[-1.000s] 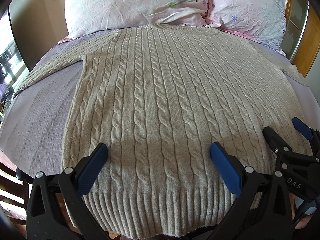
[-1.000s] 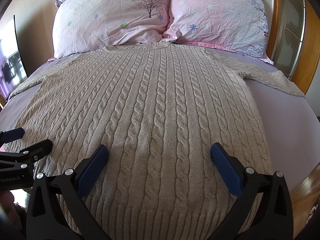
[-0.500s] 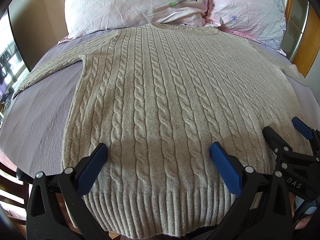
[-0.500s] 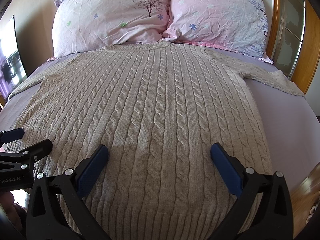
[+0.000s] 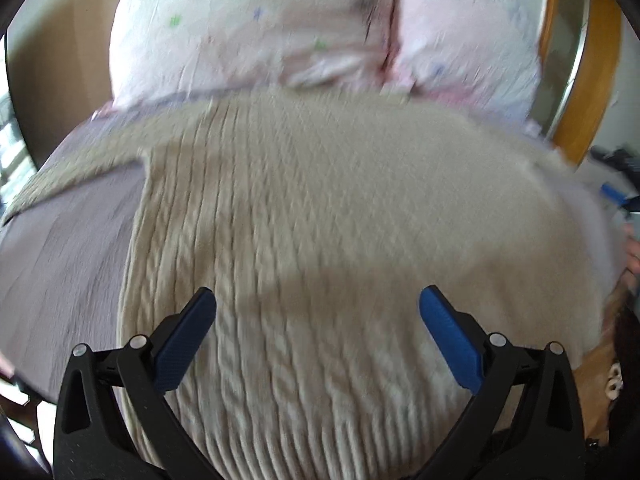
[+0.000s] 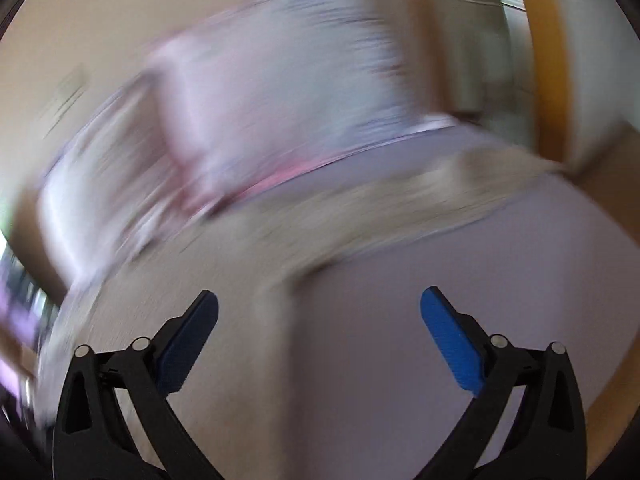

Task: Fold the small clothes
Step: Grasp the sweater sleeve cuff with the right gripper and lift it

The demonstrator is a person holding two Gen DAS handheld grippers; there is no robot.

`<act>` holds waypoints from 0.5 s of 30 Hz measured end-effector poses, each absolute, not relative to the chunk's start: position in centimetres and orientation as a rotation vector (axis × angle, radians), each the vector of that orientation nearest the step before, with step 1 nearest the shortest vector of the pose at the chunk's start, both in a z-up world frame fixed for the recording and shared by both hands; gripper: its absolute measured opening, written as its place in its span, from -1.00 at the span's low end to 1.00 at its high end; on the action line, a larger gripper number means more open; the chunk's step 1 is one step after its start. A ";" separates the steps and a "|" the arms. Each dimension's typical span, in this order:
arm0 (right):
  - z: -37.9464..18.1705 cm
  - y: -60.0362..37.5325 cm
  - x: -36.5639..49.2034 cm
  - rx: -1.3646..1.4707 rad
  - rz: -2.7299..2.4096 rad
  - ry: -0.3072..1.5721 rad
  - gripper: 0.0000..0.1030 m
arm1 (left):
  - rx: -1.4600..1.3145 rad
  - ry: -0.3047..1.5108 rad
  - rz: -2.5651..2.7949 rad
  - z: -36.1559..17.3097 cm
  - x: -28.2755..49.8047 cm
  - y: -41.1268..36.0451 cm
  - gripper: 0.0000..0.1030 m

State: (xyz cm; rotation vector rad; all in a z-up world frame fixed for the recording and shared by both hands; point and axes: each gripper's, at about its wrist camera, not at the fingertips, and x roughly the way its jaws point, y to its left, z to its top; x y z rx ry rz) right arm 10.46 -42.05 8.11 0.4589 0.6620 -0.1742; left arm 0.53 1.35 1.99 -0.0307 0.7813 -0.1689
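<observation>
A beige cable-knit sweater [image 5: 320,220] lies flat on the bed, sleeves spread to both sides. My left gripper [image 5: 318,320] is open and empty above the sweater's lower body, near the ribbed hem. My right gripper [image 6: 320,320] is open and empty; its view is heavily blurred and shows the sweater's right side edge and right sleeve [image 6: 440,200] on the lilac sheet [image 6: 500,300]. The right gripper's blue tip [image 5: 614,194] shows at the right edge of the left wrist view.
Two pale floral pillows [image 5: 260,28] lie at the head of the bed, seen also in the right wrist view [image 6: 280,80]. A wooden headboard frame [image 5: 588,80] stands at the right. The bed's edge [image 5: 36,380] runs along the lower left.
Both grippers were still, then moved fast: both views are now blurred. The right gripper has swung to the right, toward the sweater's right sleeve. The left gripper has shifted slightly.
</observation>
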 end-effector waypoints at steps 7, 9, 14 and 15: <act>4.6 -57.7 16.1 0.755 -0.544 0.705 0.01 | -0.107 0.477 -0.225 5.8 0.8 3.8 0.97; 3.7 -60.2 17.4 0.790 -0.606 0.716 -0.03 | -0.162 0.461 -0.228 6.4 1.8 5.3 0.97; 1.7 -62.8 19.2 0.867 -0.652 0.714 -0.28 | -0.243 0.447 -0.149 6.7 3.2 9.1 0.97; 1.5 -62.9 19.5 0.864 -0.646 0.709 -0.62 | -0.278 0.437 -0.140 6.6 3.5 10.4 0.97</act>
